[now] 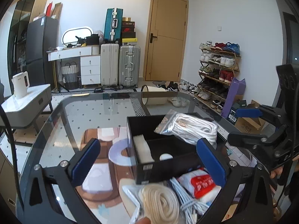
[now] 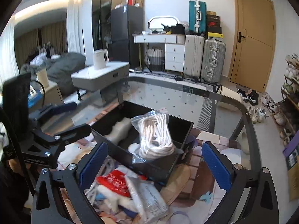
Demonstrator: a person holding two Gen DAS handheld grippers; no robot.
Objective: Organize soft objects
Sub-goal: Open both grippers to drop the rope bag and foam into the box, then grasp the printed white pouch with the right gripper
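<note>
A black open box [image 1: 168, 165] [image 2: 149, 168] stands on the glass table. A clear bag of coiled white rope [image 1: 188, 127] [image 2: 155, 134] lies in it, leaning on its far right rim, beside a white foam block [image 1: 143, 148] [image 2: 119, 130]. In front of the box lie a cream rope coil [image 1: 160, 203], white cables [image 1: 186, 197], a red-and-white packet [image 1: 200, 183] [image 2: 114, 183] and a clear bag [image 2: 147, 196]. My left gripper [image 1: 149, 164] is open and empty above the box's near wall. My right gripper [image 2: 155, 164] is open and empty above the pile.
The glass table [image 1: 74, 112] [image 2: 186, 97] shows a patterned floor mat beneath. A shoe rack [image 1: 216, 74] stands to the right, suitcases [image 1: 119, 65] and a door behind, a low side table with a kettle [image 1: 20, 84] to the left.
</note>
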